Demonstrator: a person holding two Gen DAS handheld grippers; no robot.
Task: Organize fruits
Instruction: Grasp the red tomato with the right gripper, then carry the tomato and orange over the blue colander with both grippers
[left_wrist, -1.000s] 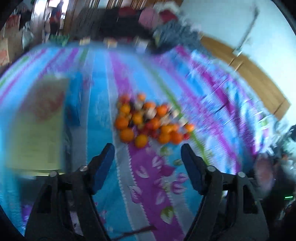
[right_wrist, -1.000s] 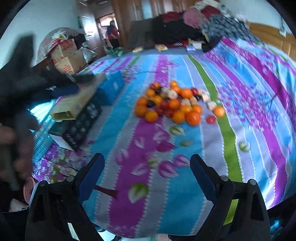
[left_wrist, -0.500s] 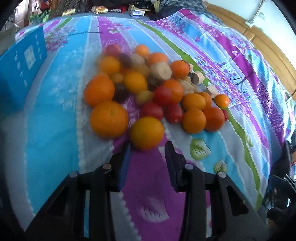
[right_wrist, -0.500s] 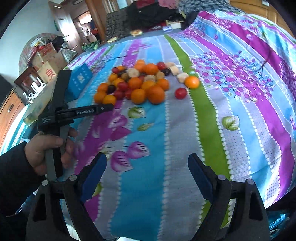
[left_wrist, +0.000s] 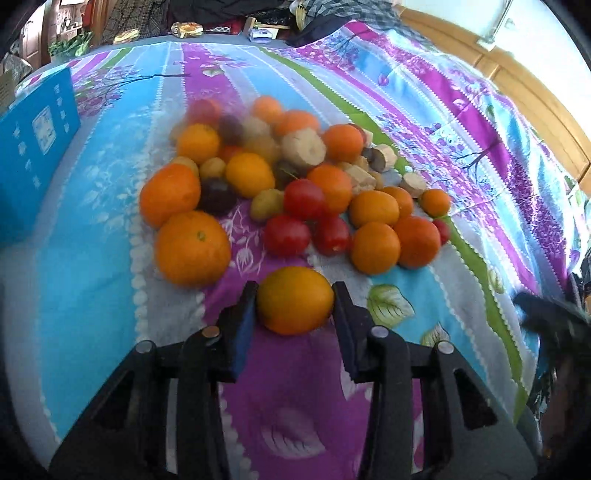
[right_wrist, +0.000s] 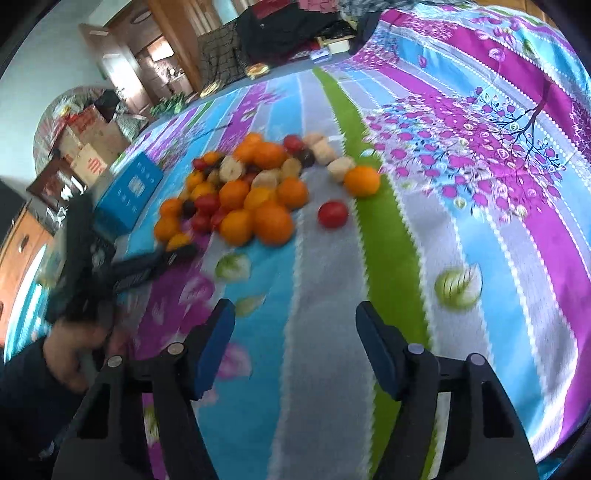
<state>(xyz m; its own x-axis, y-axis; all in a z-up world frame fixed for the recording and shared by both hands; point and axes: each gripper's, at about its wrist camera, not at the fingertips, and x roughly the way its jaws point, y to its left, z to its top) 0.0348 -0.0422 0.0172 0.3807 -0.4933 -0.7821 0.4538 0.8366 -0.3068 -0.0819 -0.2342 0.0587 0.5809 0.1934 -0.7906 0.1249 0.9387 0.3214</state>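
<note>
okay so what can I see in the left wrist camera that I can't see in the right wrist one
Only the left wrist view shows the left hand-held gripper close up, its pads against a yellow-orange fruit at the near edge of the pile.

Only the right wrist view shows the right hand-held gripper, its jaws apart with nothing between them over bare cloth, and the person's left hand on its handle.

Both show the fruit pile, the blue box and the striped floral cloth.
</note>
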